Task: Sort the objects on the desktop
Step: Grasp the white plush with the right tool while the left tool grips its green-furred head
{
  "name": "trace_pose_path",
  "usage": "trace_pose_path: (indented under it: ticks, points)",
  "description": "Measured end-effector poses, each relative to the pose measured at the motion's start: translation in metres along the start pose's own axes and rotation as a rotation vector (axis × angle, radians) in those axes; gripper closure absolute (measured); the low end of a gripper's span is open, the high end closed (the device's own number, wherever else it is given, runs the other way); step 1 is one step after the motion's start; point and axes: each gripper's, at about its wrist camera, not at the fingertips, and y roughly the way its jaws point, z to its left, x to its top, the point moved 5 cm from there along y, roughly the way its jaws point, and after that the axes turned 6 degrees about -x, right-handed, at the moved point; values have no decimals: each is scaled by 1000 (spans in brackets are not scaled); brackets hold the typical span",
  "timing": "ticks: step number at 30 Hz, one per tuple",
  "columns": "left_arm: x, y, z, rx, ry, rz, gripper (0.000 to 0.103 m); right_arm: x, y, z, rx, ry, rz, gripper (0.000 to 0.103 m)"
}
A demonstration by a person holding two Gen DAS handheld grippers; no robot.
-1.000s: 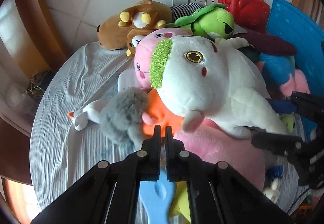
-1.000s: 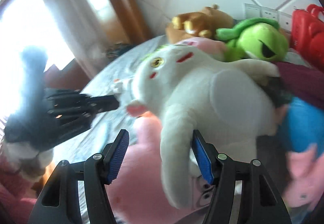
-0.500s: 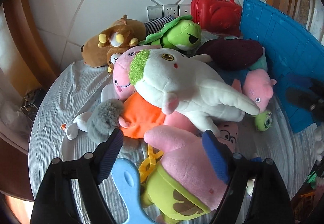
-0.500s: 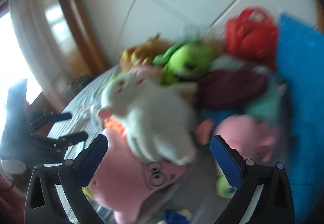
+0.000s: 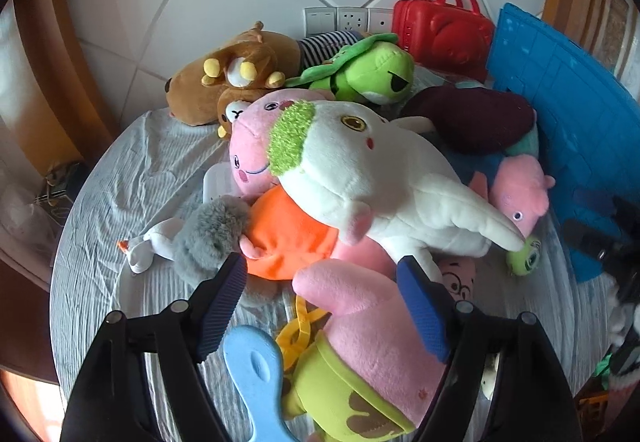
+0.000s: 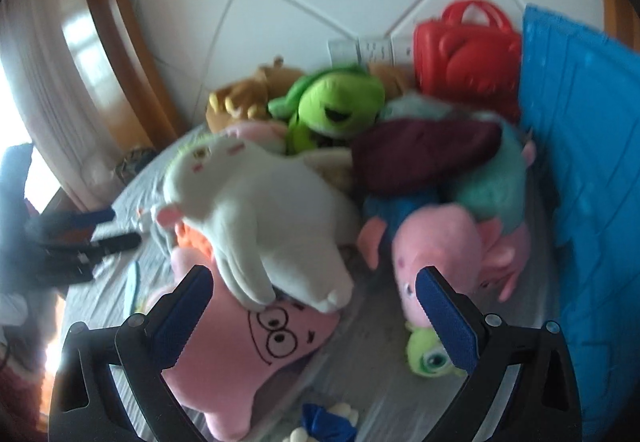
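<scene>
While both grippers gape empty, left [image 5: 320, 294] narrowing, white plush [image 5: 384, 178] atop pink star [image 6: 256, 342], red case [image 5: 440, 30] behind.

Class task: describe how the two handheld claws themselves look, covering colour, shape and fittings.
Both the left claw and the right claw have black, open-framed plastic arms joined by silver round-headed bolts. Each finger ends in a flat, ribbed blue pad. No cables or sleeves are visible.

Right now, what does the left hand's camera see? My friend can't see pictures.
A pile of stuffed toys on a grey cloth: a big white plush on top, a green frog and brown bear behind. The left gripper is closing slightly above a pink star plush.
</scene>
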Motion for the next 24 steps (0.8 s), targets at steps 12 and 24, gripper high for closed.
trace_pose_path:
  ticks: [12,24]
  points:
    - [32,43,8,-35,-39,19,26,-29,86,-9,78,23,181,28]
    - [77,129,21,-200,-164,170,0,-6,129,4,255,-35,205,0]
